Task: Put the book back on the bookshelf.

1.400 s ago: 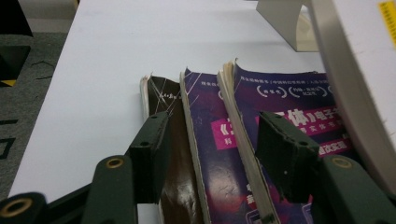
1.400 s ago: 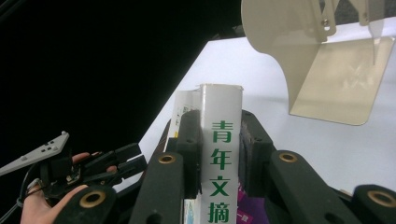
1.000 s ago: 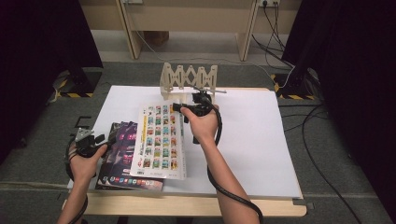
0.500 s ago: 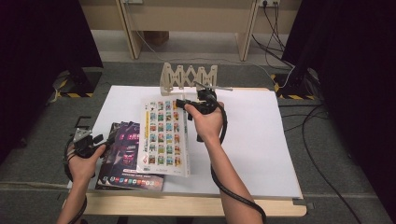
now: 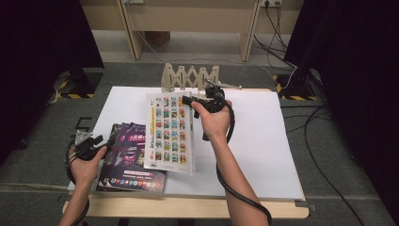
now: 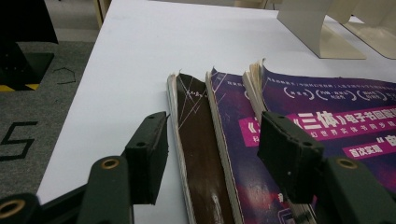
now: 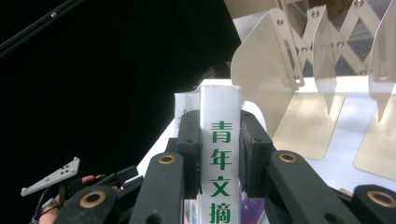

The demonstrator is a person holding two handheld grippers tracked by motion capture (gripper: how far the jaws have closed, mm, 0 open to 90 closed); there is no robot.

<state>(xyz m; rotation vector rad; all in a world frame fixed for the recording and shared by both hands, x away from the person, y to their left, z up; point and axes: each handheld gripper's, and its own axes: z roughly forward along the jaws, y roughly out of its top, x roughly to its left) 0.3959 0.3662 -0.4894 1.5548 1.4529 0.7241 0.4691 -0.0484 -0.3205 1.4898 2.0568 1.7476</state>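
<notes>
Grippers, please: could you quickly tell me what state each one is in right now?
Left tool: open, jaws astride the spines of the stacked books, not clamped.
Right tool: closed on the white book's spine, lifting it.

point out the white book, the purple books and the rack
white book [image 5: 169, 134], high view, middle of its cover
purple books [image 5: 134, 162], high view, top cover of the stack
rack [image 5: 188, 76], high view, its zigzag lattice
</notes>
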